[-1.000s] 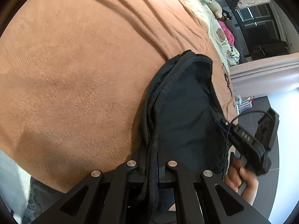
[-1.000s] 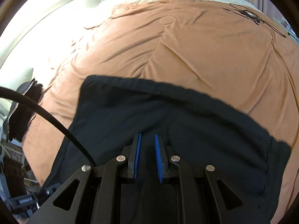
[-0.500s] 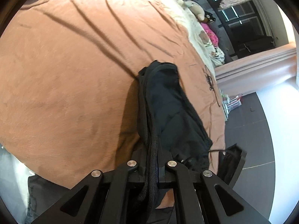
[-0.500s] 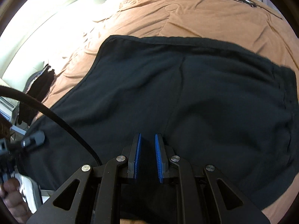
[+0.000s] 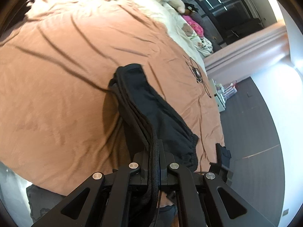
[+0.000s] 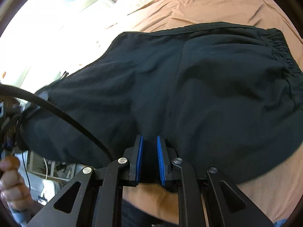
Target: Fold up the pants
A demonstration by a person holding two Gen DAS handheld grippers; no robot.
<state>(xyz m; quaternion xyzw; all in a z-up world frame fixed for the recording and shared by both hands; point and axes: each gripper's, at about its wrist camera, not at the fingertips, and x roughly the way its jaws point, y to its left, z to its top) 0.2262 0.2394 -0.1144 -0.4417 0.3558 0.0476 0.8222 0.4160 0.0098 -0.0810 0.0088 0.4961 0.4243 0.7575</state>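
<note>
Pants [image 6: 189, 87] are hanging doubled over brown bedspread [image 5: 66, 94], already folded at least once w/ layers stacked, left gripper [image 5: 154, 162] pinching edge stack, right gripper [image 6: 149, 151] clamping near edge; probably still needing laying flat & another fold.

1 pair of black pants [image 6: 189, 87], 1 brown blanket [image 5: 66, 75], 2 grippers, left [image 5: 155, 157] and right [image 6: 149, 151], 1 teddy bear [image 5: 174, 1], 1 black cable [image 6: 56, 111], 1 hand [image 6: 11, 185]
</note>
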